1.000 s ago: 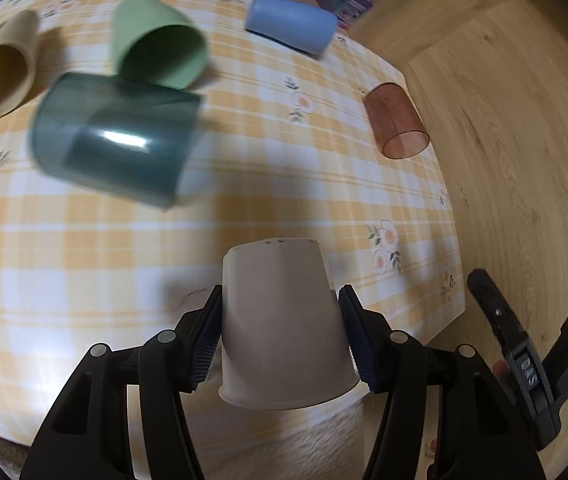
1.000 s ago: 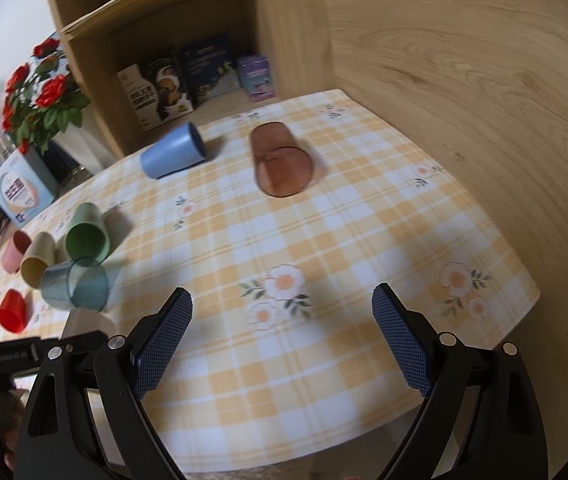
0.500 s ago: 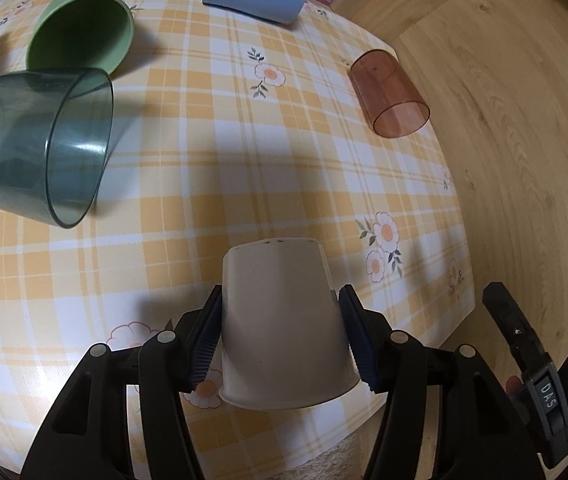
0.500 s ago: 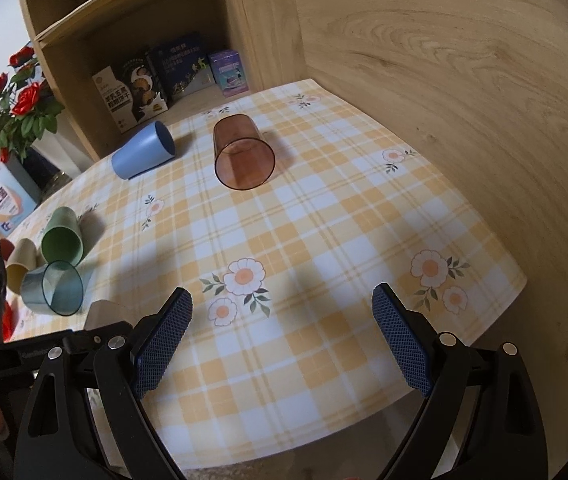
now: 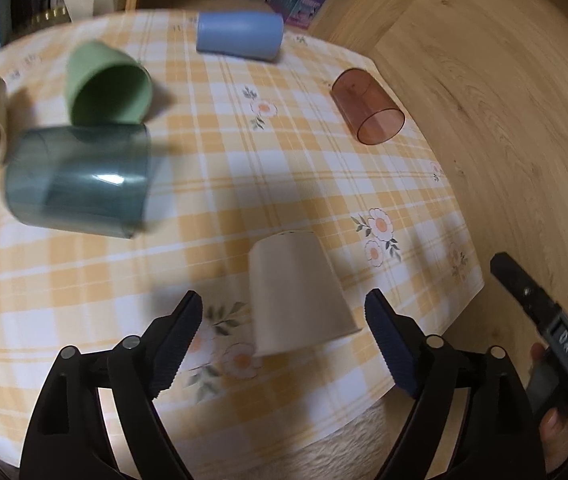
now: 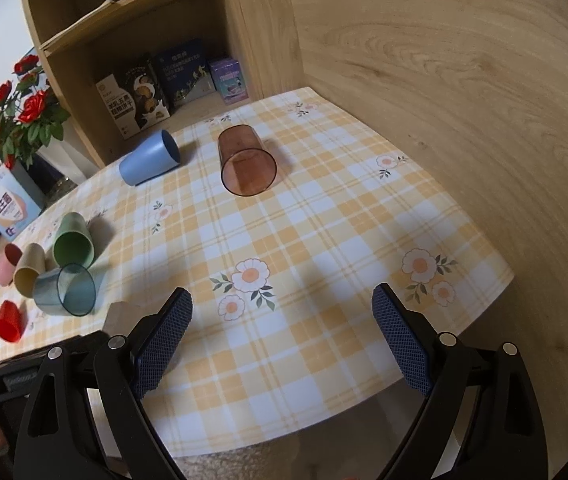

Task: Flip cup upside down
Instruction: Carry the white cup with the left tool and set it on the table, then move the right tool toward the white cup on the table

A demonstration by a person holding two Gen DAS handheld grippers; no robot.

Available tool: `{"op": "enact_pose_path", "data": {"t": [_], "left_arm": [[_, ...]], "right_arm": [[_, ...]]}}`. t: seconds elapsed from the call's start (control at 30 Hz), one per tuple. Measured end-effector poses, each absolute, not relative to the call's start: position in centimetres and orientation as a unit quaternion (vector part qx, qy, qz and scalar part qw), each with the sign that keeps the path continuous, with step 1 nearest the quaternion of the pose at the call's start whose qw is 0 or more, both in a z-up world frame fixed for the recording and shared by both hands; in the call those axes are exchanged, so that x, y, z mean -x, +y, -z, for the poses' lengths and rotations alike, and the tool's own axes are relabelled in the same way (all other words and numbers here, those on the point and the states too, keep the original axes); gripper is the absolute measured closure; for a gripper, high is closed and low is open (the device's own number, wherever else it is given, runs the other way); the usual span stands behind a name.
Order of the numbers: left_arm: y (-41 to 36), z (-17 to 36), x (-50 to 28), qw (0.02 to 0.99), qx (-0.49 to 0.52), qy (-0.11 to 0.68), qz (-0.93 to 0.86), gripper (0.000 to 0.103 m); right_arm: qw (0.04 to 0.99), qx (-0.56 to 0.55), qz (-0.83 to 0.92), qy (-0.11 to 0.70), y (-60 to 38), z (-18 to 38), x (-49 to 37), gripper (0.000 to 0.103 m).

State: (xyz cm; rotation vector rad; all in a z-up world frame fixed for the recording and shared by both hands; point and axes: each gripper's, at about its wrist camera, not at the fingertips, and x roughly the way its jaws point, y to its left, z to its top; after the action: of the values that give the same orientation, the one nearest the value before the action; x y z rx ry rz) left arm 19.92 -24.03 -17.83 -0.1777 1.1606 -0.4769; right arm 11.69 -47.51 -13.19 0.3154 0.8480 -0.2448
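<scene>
A beige cup [image 5: 296, 292] stands upside down on the checked tablecloth [image 5: 284, 168] near the front edge. My left gripper [image 5: 284, 340] is open, its jaws spread on either side of the cup and apart from it. The cup's base also shows at the left in the right wrist view [image 6: 117, 317]. My right gripper [image 6: 284, 336] is open and empty above the tablecloth [image 6: 324, 240] near its front edge.
Other cups lie on their sides: brown translucent [image 6: 245, 164], blue [image 6: 149, 163], green [image 6: 72, 242], teal translucent [image 6: 65, 290], yellow-beige [image 6: 29, 269], pink [image 6: 3, 266], red [image 6: 8, 320]. A wooden shelf with boxes [image 6: 163, 80] and red flowers [image 6: 19, 112] stand behind.
My left gripper has opened and let go of the beige cup, which now stands upside down on the cloth. The left view has pulled back a little.
</scene>
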Motion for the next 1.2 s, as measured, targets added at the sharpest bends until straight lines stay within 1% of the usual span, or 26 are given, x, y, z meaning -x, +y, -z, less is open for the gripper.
{"op": "enact_pose_path", "data": {"t": [0.27, 0.53, 0.77, 0.93, 1.2], "left_arm": [[-19.6, 14.8, -18.2, 0.843, 0.048, 0.5, 0.193, 0.013], [-12.8, 12.3, -16.6, 0.879, 0.037, 0.454, 0.139, 0.007], [-6.9, 11.2, -15.1, 0.904, 0.034, 0.417, 0.091, 0.006], [-3.7, 10.8, -14.5, 0.911, 0.045, 0.407, 0.054, 0.006], [-0.2, 10.0, -12.8, 0.93, 0.041, 0.366, -0.009, 0.006]], "right_arm": [[0.893, -0.144, 0.099, 0.415, -44.9, 12.4, -11.6, 0.015], [0.894, -0.129, 0.071, 0.422, -41.5, 11.9, -12.2, 0.015], [0.888, -0.11, 0.047, 0.443, -38.7, 12.5, -13.5, 0.015], [0.883, -0.093, 0.006, 0.46, -36.2, 13.0, -14.7, 0.015], [0.87, -0.07, -0.028, 0.487, -34.4, 13.9, -15.9, 0.015]]}}
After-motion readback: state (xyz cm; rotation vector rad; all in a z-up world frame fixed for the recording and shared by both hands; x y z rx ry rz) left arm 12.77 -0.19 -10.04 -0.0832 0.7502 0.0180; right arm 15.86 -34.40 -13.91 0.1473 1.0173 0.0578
